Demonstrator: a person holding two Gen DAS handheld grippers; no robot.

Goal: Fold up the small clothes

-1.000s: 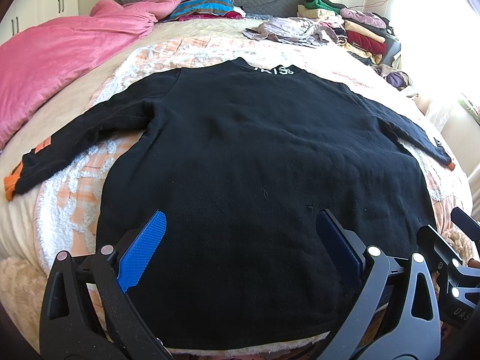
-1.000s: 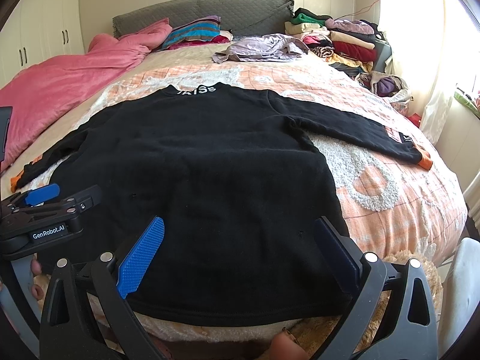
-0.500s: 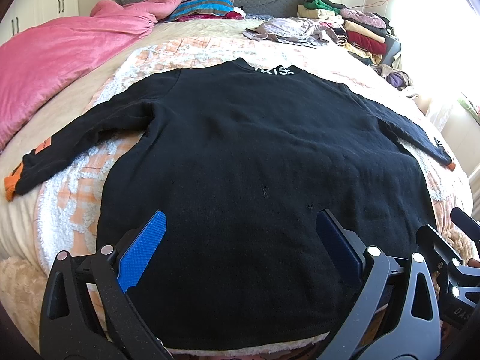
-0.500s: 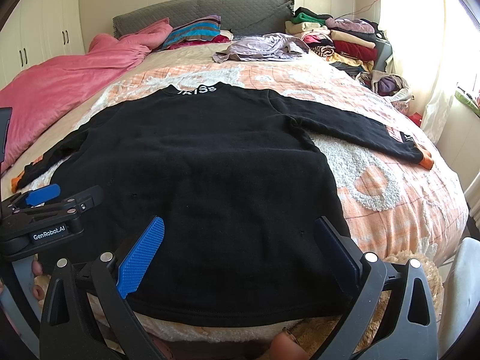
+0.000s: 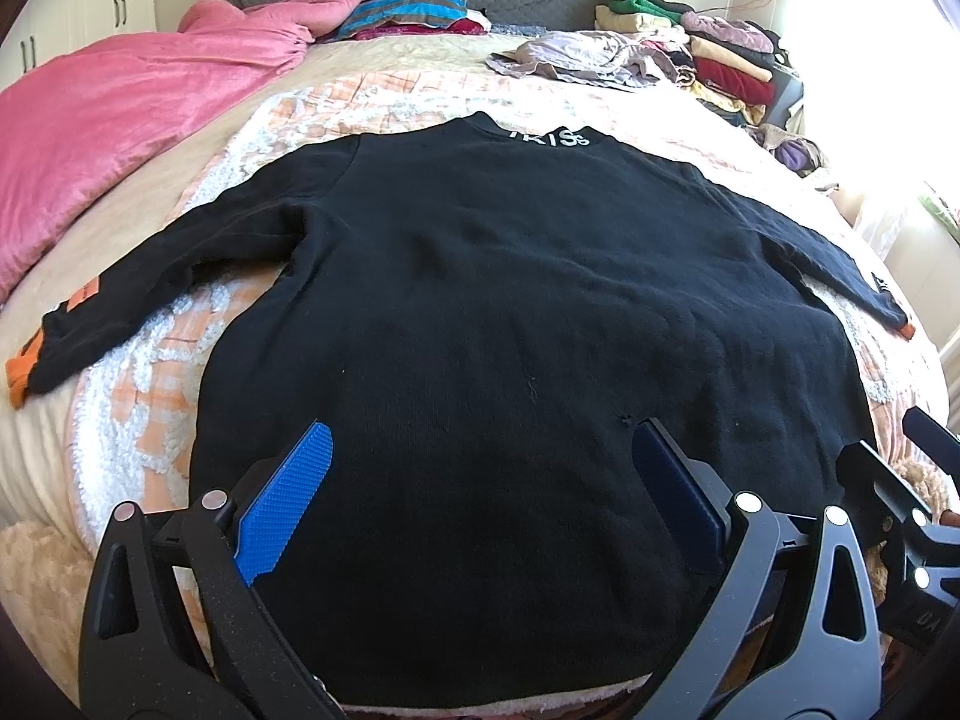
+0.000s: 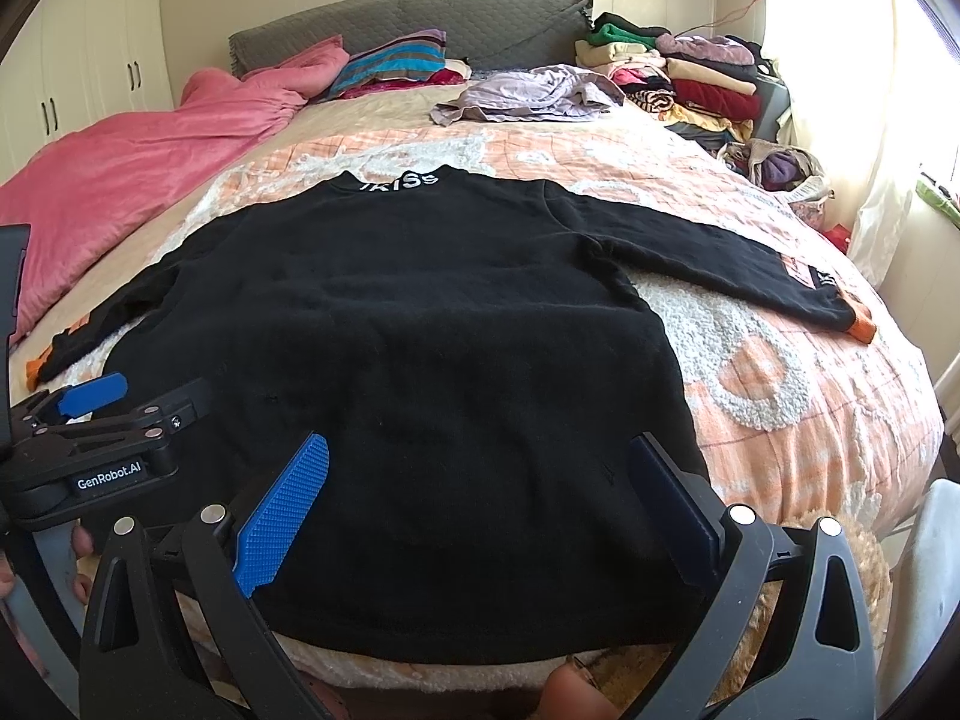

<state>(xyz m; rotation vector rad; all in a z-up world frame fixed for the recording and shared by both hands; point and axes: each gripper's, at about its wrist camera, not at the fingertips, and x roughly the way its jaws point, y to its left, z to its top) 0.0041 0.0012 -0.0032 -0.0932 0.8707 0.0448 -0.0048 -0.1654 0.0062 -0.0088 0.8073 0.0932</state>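
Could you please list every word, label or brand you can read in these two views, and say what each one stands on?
"GenRobot.AI": white print on the black body of the left gripper, seen in the right wrist view.
"IKISs", roughly: white letters on the collar of the black sweater; the first character is unclear.
Orange patch on the sweater's sleeve: print too small to read.
Partial white letters on the right gripper body at the picture's edge: unreadable.

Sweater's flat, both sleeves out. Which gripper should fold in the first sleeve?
Either. The left gripper sits nearer the left sleeve, the right gripper nearer the right sleeve. Both hover open over the hem of the sweater, holding nothing, so each takes its own side.
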